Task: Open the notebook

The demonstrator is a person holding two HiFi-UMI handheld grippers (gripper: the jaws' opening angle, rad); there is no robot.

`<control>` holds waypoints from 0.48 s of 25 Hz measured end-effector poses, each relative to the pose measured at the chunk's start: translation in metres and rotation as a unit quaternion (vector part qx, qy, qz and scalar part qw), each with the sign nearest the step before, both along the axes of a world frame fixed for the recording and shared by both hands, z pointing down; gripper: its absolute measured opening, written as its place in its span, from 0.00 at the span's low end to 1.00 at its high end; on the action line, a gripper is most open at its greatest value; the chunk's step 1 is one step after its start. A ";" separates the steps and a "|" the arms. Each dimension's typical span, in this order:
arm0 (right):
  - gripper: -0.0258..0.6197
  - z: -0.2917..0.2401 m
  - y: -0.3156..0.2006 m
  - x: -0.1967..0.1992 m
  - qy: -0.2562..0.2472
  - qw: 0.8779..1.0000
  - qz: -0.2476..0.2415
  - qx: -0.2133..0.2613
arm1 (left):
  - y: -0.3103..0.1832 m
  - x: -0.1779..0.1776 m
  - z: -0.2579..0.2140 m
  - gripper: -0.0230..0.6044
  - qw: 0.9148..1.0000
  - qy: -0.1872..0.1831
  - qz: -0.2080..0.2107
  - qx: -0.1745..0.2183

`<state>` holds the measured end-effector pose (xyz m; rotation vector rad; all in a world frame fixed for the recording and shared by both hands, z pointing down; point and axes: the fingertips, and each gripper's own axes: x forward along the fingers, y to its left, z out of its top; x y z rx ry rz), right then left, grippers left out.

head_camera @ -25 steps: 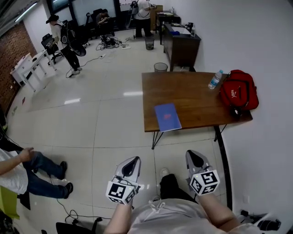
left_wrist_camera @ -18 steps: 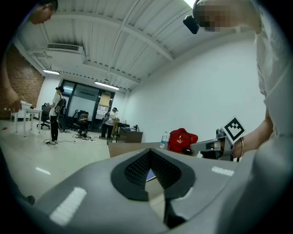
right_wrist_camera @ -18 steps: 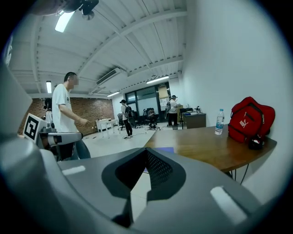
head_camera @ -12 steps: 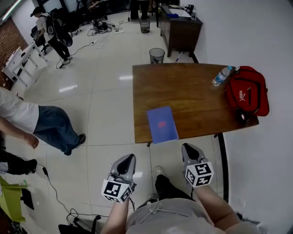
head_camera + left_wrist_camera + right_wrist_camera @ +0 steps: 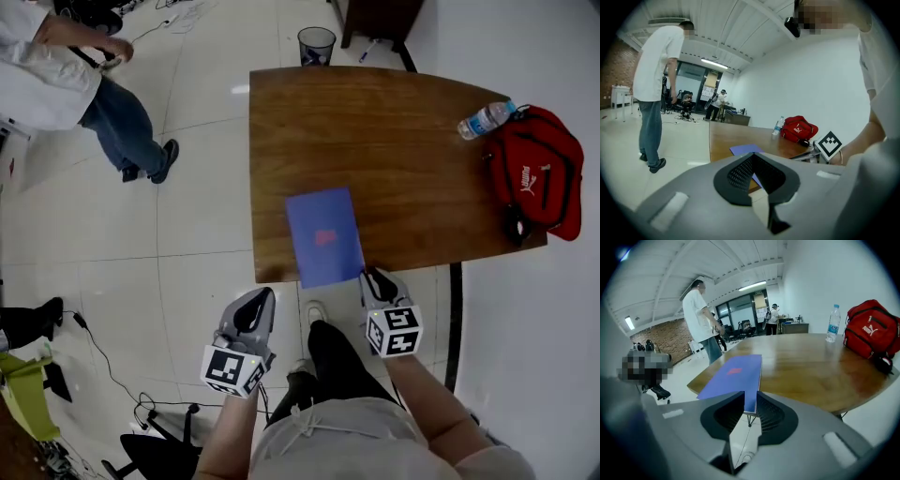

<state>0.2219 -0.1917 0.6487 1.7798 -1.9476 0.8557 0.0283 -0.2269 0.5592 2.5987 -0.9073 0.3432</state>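
Closed blue rectangular notebook [image 5: 323,234], small red mark on the cover, lies flat, its near end overhanging the brown wooden table [image 5: 394,141]. Vs 0.5 s ago, both grippers are closer to it. Right gripper [image 5: 377,281] is at its near right corner, jaws slightly apart w/ the corner in the gap; contact unclear. Left gripper [image 5: 257,302], jaws together, empty, hangs over the floor short of the table. Far right: clear plastic bottle [image 5: 483,120], red bag [image 5: 539,173].
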 end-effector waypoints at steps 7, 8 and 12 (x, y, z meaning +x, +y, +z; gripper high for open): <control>0.14 0.025 0.005 0.002 0.000 0.999 0.023 -0.030 | 0.002 -0.001 0.024 0.04 1.000 0.000 0.003 -0.028; 0.14 0.025 0.005 0.003 0.004 0.999 0.023 -0.030 | 0.003 -0.001 0.025 0.04 1.000 0.000 0.004 -0.029; 0.07 0.025 0.005 0.005 0.018 0.999 0.026 -0.030 | 0.005 -0.003 0.025 0.04 1.000 0.002 0.006 -0.029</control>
